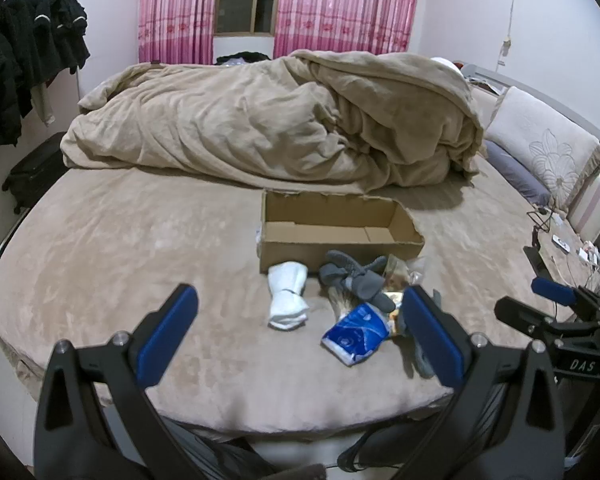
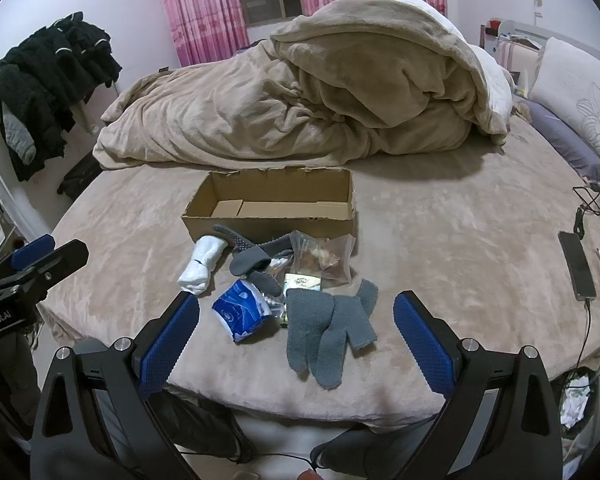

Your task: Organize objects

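Note:
An open, empty cardboard box [image 1: 332,216] [image 2: 268,200] sits on the bed. In front of it lies a small pile: a white rolled sock [image 1: 286,296] [image 2: 202,262], dark grey dotted socks [image 1: 356,276] [image 2: 252,258], a blue tissue pack [image 1: 356,334] [image 2: 242,312], a clear snack bag [image 2: 324,258] and a grey knit glove [image 2: 332,332]. My left gripper [image 1: 300,320] is open and empty, near the bed's front edge before the pile. My right gripper [image 2: 296,320] is open and empty, just short of the glove and tissue pack.
A bunched beige duvet [image 1: 276,124] [image 2: 300,92] fills the far half of the bed. Pillows [image 1: 548,148] lie at the right. A phone with cable [image 2: 578,264] rests near the bed's right edge. Dark clothes [image 1: 32,48] hang at the left.

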A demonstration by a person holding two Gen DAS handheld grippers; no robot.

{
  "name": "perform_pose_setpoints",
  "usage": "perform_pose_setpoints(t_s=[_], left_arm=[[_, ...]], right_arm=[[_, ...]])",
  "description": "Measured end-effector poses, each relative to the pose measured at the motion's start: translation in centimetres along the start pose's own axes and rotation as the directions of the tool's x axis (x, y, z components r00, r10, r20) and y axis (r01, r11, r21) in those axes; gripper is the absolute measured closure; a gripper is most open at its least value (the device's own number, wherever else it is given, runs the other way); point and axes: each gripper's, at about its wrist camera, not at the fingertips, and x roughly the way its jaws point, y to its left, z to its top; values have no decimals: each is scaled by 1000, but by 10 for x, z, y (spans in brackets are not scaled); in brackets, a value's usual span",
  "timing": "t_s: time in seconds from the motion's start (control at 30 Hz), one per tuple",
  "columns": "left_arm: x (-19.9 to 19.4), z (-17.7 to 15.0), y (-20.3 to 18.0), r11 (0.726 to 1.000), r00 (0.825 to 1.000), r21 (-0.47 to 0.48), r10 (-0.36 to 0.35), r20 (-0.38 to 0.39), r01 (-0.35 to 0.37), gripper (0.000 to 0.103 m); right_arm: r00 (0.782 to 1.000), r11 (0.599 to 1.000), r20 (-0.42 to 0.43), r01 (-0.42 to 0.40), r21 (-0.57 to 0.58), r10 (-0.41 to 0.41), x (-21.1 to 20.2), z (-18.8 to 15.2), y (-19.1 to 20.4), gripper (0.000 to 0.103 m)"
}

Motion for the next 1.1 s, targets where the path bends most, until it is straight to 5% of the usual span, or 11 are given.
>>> perform_pose_setpoints(t_s=[1.1], left_arm=[[2,-6,-2,1000,1000,9,-6,-18,6,1]], right_arm=[[1000,1000,-21,-5,3,5,4,-7,1,4]])
